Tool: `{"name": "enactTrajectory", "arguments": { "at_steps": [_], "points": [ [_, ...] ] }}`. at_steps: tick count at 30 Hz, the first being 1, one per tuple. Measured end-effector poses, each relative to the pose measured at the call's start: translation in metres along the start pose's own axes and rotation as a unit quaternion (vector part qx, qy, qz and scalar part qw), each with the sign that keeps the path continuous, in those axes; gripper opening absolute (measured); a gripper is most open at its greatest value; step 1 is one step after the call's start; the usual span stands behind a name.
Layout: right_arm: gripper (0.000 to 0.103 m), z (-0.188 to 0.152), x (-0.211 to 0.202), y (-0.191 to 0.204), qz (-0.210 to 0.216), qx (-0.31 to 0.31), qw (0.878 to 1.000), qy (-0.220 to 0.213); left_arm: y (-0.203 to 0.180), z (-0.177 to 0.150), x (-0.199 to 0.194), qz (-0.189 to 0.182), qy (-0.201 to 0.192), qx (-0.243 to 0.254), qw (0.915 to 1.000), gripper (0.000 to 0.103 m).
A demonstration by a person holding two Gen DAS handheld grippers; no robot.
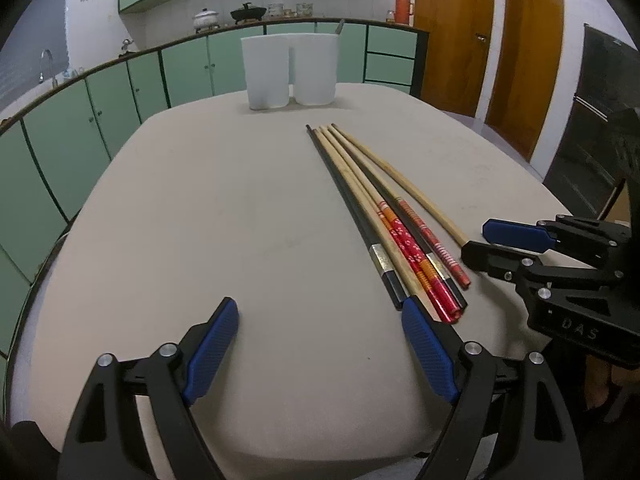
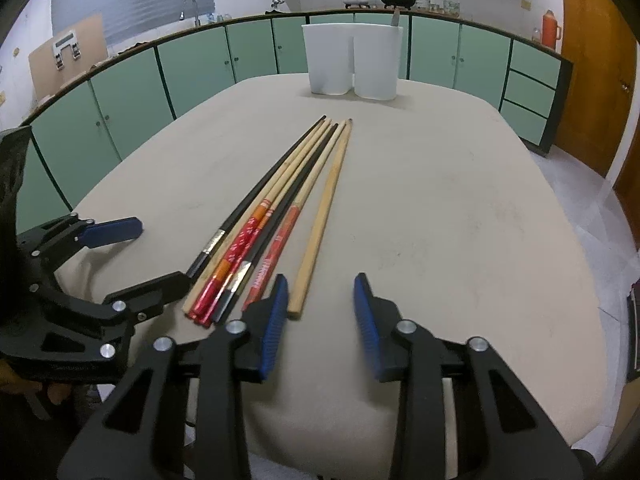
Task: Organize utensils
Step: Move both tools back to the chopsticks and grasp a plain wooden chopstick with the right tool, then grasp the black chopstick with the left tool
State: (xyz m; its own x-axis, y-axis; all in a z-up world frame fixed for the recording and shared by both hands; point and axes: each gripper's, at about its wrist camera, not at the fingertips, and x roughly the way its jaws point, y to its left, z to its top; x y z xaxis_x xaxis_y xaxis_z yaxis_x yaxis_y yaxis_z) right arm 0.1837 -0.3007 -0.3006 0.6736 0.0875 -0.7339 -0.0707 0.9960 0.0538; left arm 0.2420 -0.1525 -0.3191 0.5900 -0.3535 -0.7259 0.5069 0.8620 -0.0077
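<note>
Kitchen setting: a matte beige table with rounded corners stands before a run of pale green cabinets under white wall tiles. On its right-of-centre area lies a bundle of long chopsticks, side by side and fanned slightly toward the near ends: two glossy black ones with silver bands, several of pale bamboo, and ones with red and orange patterned grips. One plain bamboo chopstick lies just apart on the bundle's right edge. At the far end of the table stands a smooth white plastic two-compartment holder, upright, with a grey utensil handle protruding from its right compartment. The left gripper, black frame with ribbed blue pads, is spread wide and holds nothing; its right finger sits at the near ends of the chopsticks. The right gripper likewise stands apart and unloaded, its left finger just beside the plain bamboo chopstick's near end.
</note>
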Motion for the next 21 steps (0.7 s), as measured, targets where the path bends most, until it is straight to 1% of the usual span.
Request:
{"name": "enactTrajectory", "arguments": {
  "at_steps": [1,2,3,4,5,6,10,15,16,17,18,20,21],
  "points": [
    [0.02,0.001,0.001,-0.002,-0.004,0.003,1.0,-0.001,0.002,0.0,-0.001,0.004,-0.001,-0.004,1.0,0.081],
    [0.016,0.001,0.001,-0.004,-0.007,0.006,1.0,-0.002,0.003,-0.001,-0.002,0.007,-0.001,-0.006,1.0,0.078],
    [0.01,0.001,0.001,-0.008,-0.009,0.014,1.0,-0.003,0.004,0.0,-0.003,0.004,-0.002,-0.008,1.0,0.077],
    [0.007,0.001,0.001,-0.011,-0.007,0.023,1.0,-0.004,0.004,0.0,-0.004,-0.005,-0.004,-0.009,0.9999,0.076],
    [0.007,0.001,0.001,-0.014,-0.002,0.032,0.999,-0.004,0.002,0.0,-0.006,-0.015,-0.008,-0.006,0.9998,0.076],
    [0.007,0.0,0.0,-0.015,0.004,0.037,0.999,-0.004,0.0,0.001,-0.007,-0.018,-0.012,0.0,0.9998,0.076],
    [0.009,0.001,0.0,-0.013,0.01,0.027,1.0,-0.006,-0.005,0.004,0.001,-0.016,-0.005,0.006,0.9998,0.076],
    [0.01,0.002,0.003,-0.009,0.006,0.015,1.0,-0.009,-0.006,0.011,0.01,-0.005,-0.01,0.006,0.9999,0.075],
    [0.01,0.002,0.003,-0.009,0.005,0.015,1.0,-0.009,-0.005,0.011,0.011,-0.002,-0.012,0.006,0.9999,0.069],
    [0.009,0.002,0.003,-0.009,0.002,0.014,1.0,-0.01,-0.004,0.011,0.011,0.004,-0.016,0.003,0.9999,0.06],
    [0.008,0.002,0.003,-0.008,-0.001,0.013,1.0,-0.011,-0.003,0.011,0.011,0.007,-0.019,0.0,0.9998,0.056],
    [0.007,0.001,0.003,-0.009,-0.005,0.017,1.0,-0.014,0.002,0.011,0.01,0.01,-0.024,-0.015,0.9996,0.04],
    [0.007,-0.001,0.002,-0.008,-0.013,0.021,1.0,-0.017,0.005,0.011,0.009,0.013,-0.026,-0.023,0.9993,0.036]
  ]
}}
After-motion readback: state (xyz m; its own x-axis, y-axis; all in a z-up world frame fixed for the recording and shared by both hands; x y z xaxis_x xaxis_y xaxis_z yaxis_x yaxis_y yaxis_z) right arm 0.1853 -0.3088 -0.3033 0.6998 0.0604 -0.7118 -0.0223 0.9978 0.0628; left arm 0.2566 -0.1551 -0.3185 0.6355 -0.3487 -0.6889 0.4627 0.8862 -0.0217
